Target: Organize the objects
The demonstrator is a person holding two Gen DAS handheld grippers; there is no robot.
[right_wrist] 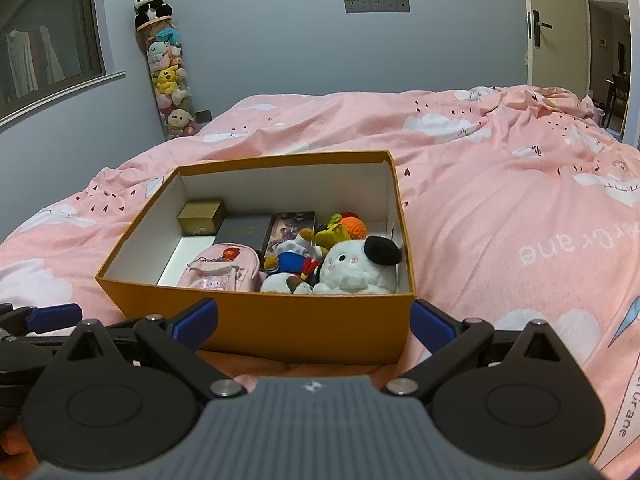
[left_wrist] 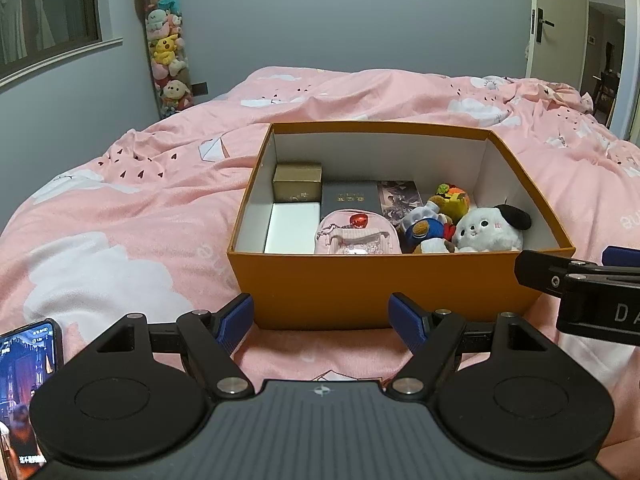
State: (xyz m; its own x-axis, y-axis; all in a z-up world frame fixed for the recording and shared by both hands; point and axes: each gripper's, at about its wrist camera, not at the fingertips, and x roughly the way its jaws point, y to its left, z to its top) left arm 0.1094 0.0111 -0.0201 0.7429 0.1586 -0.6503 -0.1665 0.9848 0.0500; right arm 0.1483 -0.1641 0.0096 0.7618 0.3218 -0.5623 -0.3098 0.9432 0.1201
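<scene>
Box point(left_wrist: 384, 288), orange, lidless, on the bed point(left_wrist: 120, 208); long axis running left to right across both views; contents packed: small boxes at left, pink pouch point(left_wrist: 356, 236) centre, plush toys point(left_wrist: 488, 230) at right. Left hand-held gripper point(left_wrist: 320, 322): jaws spread, nothing held, straight before the near wall and just short of it. Right hand-held gripper point(right_wrist: 314, 322): likewise released and empty, facing the box's right near corner, about equally close, so neither looks clearly nearer.
</scene>
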